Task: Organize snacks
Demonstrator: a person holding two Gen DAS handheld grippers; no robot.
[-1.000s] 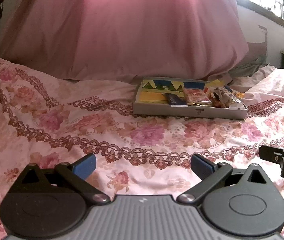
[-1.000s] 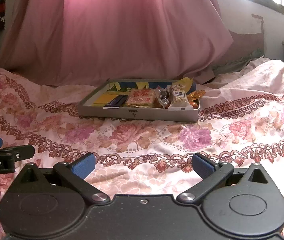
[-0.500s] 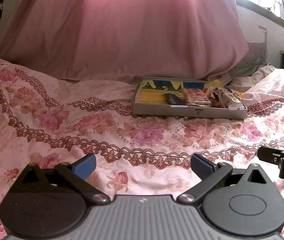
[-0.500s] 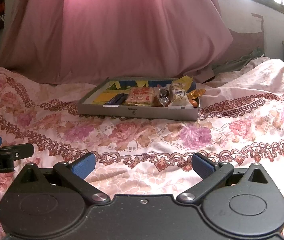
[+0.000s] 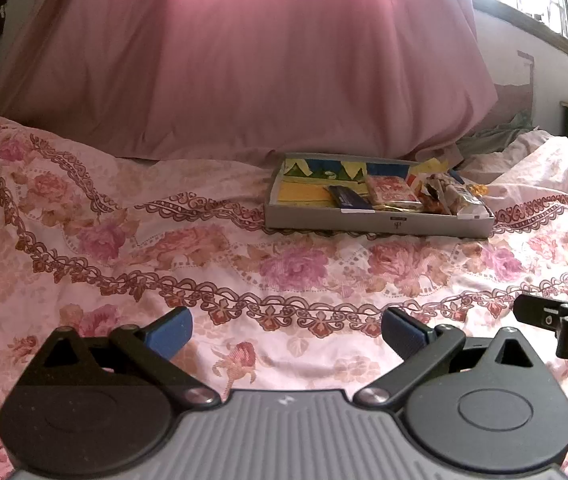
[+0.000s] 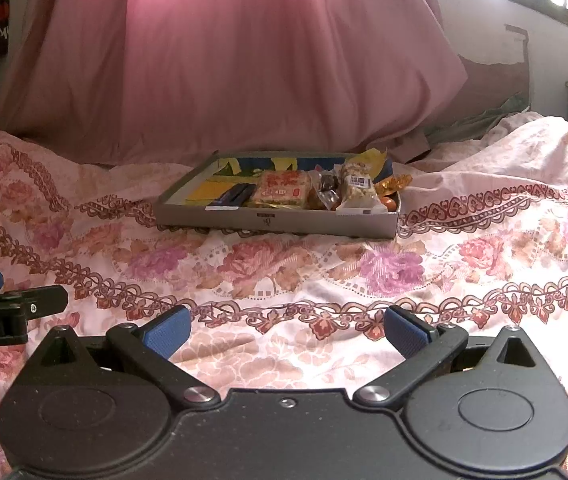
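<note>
On the floral bedspread [image 5: 212, 248], in the left wrist view, the shallow grey tray [image 5: 375, 222] lies well ahead and to the right, in front of the pink drape [image 5: 268, 60]. The snacks [image 5: 393, 194] lie inside it, packed toward its right half: a dark flat bar, a red-printed packet and clear-wrapped pieces; the left part shows bare yellow lining. The left gripper [image 5: 285, 330] stands wide, nothing between its blue pads [image 5: 170, 332], low over the bedspread and well apart from the tray. Against the frames from one second and half a second earlier, the tray sits marginally lower in view; the change is slight.

In the right wrist view, the tray [image 6: 276, 222] lies ahead, slightly left of centre, snacks [image 6: 284, 192] again crowding its right end, an orange wrapper [image 6: 393, 184] at the rim. The right gripper [image 6: 285, 332] is likewise wide and empty. Over the same second the tray has barely shifted.

Assessment: no snack has moved and neither claw has closed. The scene fits both grippers poised before sorting and grippers drawn back after it.
</note>
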